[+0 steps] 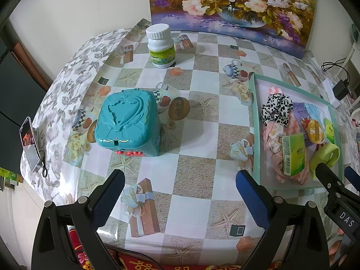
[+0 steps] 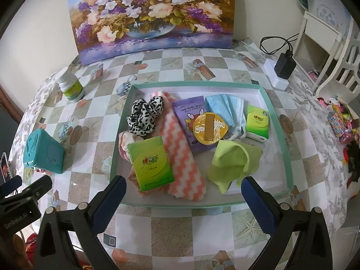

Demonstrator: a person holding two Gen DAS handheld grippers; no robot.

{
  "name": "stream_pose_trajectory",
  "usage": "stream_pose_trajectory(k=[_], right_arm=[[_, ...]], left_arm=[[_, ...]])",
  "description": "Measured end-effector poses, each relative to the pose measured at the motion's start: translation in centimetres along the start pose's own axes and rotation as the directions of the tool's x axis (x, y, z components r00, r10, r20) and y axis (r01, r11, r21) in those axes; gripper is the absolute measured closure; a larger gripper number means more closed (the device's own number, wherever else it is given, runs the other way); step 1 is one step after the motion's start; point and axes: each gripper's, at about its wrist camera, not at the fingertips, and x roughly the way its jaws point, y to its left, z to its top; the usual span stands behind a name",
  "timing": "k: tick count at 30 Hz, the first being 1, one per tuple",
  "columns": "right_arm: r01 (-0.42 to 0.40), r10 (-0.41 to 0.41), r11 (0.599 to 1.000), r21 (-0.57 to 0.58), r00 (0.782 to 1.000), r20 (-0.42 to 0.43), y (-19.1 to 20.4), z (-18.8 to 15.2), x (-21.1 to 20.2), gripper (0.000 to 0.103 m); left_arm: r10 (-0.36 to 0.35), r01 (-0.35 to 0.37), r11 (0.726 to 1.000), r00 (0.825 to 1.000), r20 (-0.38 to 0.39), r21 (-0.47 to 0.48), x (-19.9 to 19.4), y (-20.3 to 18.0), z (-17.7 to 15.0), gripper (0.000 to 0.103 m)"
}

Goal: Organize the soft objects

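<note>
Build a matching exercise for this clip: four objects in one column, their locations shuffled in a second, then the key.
Objects
1. white pill bottle
2. teal toy box
3. spotted scrunchie
4. green cloth

Places
A. in the tray, near right
B. on the tablecloth, ahead of the open left gripper
C. far left of the table, near the painting
D. in the tray, far left

Pairs: 1-C, 2-B, 3-D, 4-A
</note>
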Motion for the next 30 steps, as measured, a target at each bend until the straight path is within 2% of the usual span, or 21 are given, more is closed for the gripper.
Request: stream_pose_trajectory(k=[30], right_arm=[[0.011,-0.011,1.0,0.007,1.0,-0.012,-0.59,-0.01,0.46,0.0]], left_arm=[[0.006,-0.006,1.0,1.0,-0.004,-0.019,0.26,0.29,0.09,0.004]])
